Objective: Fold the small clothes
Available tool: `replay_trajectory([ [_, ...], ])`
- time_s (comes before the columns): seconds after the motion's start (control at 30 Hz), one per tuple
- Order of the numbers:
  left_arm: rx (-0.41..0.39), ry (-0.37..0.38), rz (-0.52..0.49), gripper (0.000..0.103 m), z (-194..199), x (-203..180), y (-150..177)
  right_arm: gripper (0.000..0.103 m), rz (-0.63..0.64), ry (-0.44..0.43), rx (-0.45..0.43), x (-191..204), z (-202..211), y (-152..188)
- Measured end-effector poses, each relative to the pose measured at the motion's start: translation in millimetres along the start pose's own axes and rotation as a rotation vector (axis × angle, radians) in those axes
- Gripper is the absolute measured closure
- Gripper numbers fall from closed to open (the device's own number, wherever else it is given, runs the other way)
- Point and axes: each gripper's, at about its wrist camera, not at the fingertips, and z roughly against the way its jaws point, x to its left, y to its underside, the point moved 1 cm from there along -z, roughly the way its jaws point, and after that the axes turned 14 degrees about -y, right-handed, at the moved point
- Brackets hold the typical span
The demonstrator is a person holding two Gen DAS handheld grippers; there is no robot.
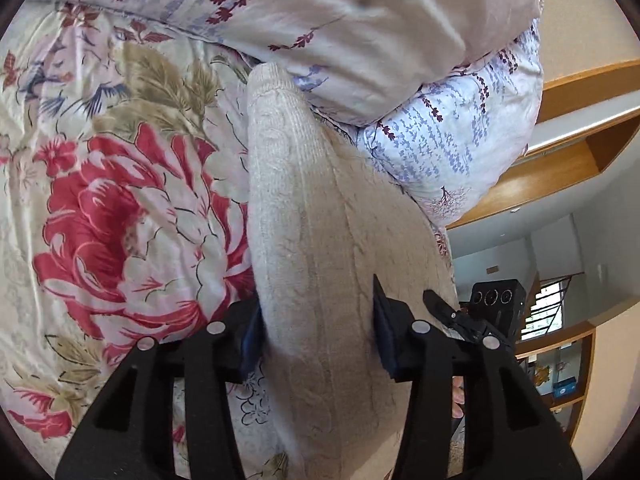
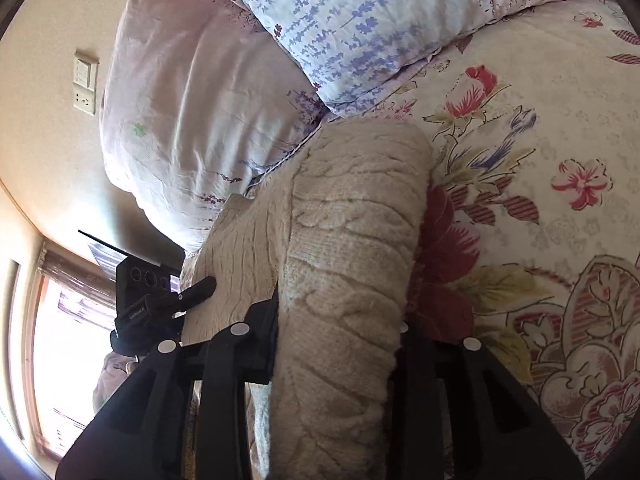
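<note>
A beige cable-knit sweater lies folded into a thick long bundle on the floral bed sheet. My left gripper is shut on its near end, and the knit bulges out between the two pads. In the right wrist view the same sweater runs up towards the pillows. My right gripper is shut on it too, with the cloth hiding most of the right finger. The two grippers hold the bundle side by side. Each view shows the other hand's camera unit close beside it.
A lavender-print pillow and a pale quilt are piled just beyond the sweater's far end. Wooden shelving is on the wall past the bed. A wall switch and a bright window are also in view.
</note>
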Motion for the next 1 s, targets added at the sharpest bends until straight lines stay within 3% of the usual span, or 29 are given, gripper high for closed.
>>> replay_trajectory([
  [0.13,-0.051,-0.069,-0.061,0.049,13.7,-10.7,1.9,0.058,0.011,-0.001,-0.044,6.9,20.8,-10.1],
  [0.2,-0.124,-0.125,-0.098,0.047,27.8,-16.7,3.6,0.056,-0.003,-0.016,-0.099,4.8,31.0,-20.0],
  [0.3,-0.271,-0.189,-0.184,0.043,53.3,-34.3,9.4,0.056,-0.022,0.021,-0.107,-3.0,29.3,-31.3],
  [0.33,-0.300,-0.198,-0.222,0.042,57.4,-44.6,11.2,0.059,-0.030,0.034,-0.099,-6.8,24.8,-35.0],
  [0.37,-0.319,-0.201,-0.263,0.041,60.6,-54.1,14.6,0.076,-0.034,0.035,-0.093,-9.3,20.8,-36.6],
  [0.47,-0.328,-0.208,-0.383,0.040,58.8,-80.5,27.2,0.091,0.049,0.080,-0.125,-0.2,17.6,-34.8],
  [0.7,-0.276,-0.314,-0.540,0.040,29.5,-104.2,48.0,0.094,0.052,0.246,-0.148,-14.5,22.5,-35.2],
  [0.8,-0.274,-0.383,-0.569,0.041,19.9,-106.6,51.3,0.090,0.060,0.285,-0.118,-16.2,14.4,-34.0],
  [0.87,-0.290,-0.424,-0.594,0.041,18.3,-108.9,55.4,0.069,0.107,0.337,-0.125,-6.3,18.0,-32.1],
  [1.0,-0.334,-0.411,-0.559,0.041,36.9,-109.3,61.3,0.067,0.284,0.354,-0.198,36.3,42.3,-11.3],
])
